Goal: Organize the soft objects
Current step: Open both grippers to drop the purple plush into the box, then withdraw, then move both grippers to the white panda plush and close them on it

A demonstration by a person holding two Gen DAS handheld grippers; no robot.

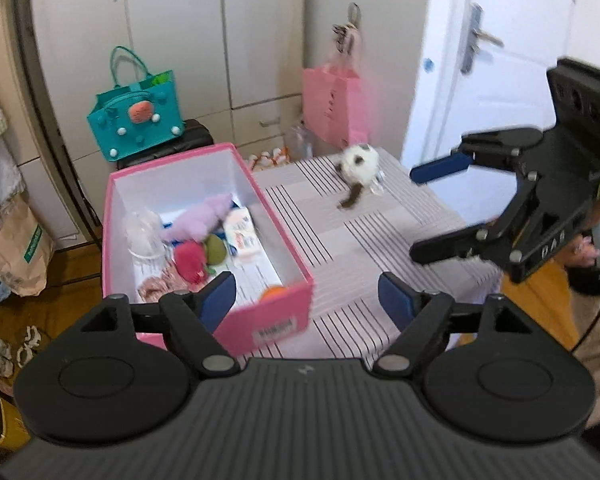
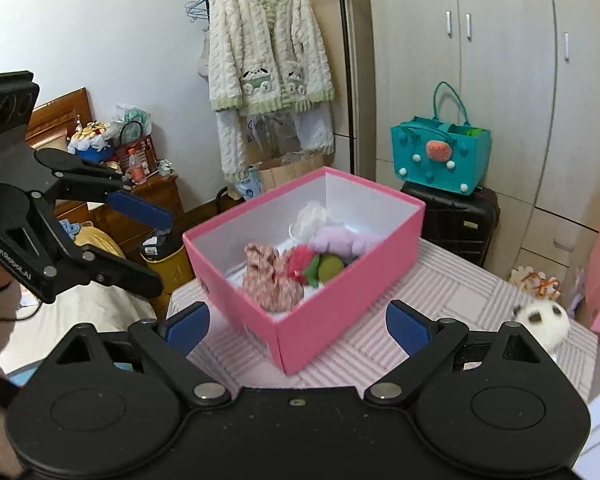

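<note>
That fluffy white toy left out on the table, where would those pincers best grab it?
Probably around the round body of the white plush toy, coming down from above. It lies alone on the striped tablecloth with a thin dark tail trailing off; the body is the bulkiest, softest part. The right gripper is open and nearest.

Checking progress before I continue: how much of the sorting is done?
Mostly done: several soft toys already lie in the pink box. Both the left gripper and right gripper are open and empty. One white fluffy toy remains on the table.
</note>
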